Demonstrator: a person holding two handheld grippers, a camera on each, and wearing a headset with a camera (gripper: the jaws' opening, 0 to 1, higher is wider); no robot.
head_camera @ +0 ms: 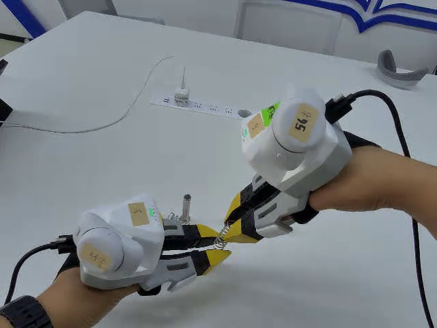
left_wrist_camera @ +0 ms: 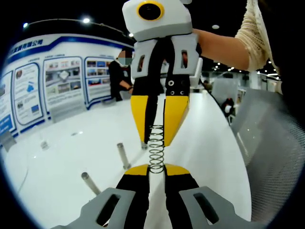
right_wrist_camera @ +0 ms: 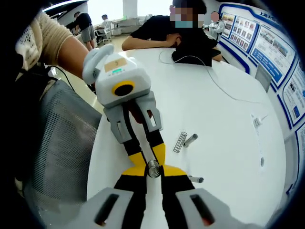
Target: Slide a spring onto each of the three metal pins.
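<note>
White workbench (head_camera: 102, 171), smooth and matt, carries a white power strip (head_camera: 205, 107); the right gripper (head_camera: 231, 225), white-shelled with a tan sticker marked 56, meets the left gripper (head_camera: 216, 244) tip to tip; both pairs of yellow-tipped tongs pinch opposite ends of one steel coil spring (head_camera: 220, 239), held between them; the left gripper view shows its coils side-on, the right gripper view end-on, plus a loose spring (right_wrist_camera: 180, 141) just beside a cylindrical metal pin (right_wrist_camera: 190, 140)
</note>
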